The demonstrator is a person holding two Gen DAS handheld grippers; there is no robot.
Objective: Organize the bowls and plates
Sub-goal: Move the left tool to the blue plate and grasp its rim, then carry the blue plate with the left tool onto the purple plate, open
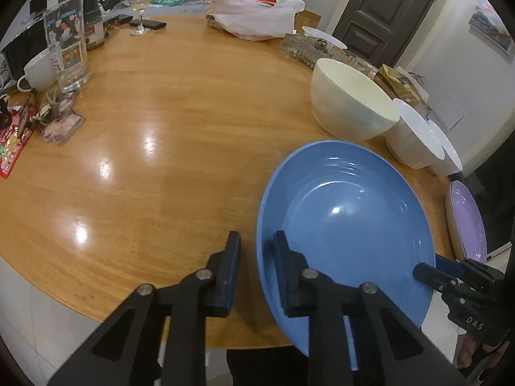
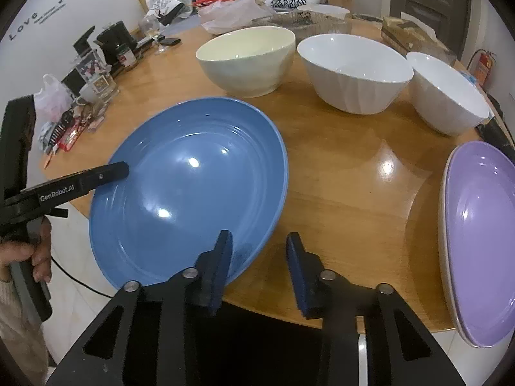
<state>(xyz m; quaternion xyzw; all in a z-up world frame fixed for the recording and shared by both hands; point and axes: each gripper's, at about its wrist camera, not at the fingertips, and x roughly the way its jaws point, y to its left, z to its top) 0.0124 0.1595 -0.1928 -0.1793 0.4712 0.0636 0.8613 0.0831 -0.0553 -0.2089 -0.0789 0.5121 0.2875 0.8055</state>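
Note:
A blue plate (image 1: 347, 225) lies at the near edge of the round wooden table (image 1: 180, 122), partly overhanging it; it also shows in the right wrist view (image 2: 193, 193). My left gripper (image 1: 257, 251) is open and straddles the plate's left rim, one finger under or beside it and one over it. My right gripper (image 2: 259, 254) is open at the plate's right rim, not gripping. A cream bowl (image 2: 248, 61) and two white bowls (image 2: 354, 70) (image 2: 447, 96) stand in a row behind. A purple plate (image 2: 482, 244) lies on a white one at the right edge.
Clutter lines the far side: a tall printed glass (image 1: 67, 45), a white mug (image 1: 38, 70), a wine glass (image 1: 140, 6), a plastic bag (image 1: 254, 16), a glass tray (image 1: 309, 48). Small packets (image 1: 19, 135) lie at the left edge.

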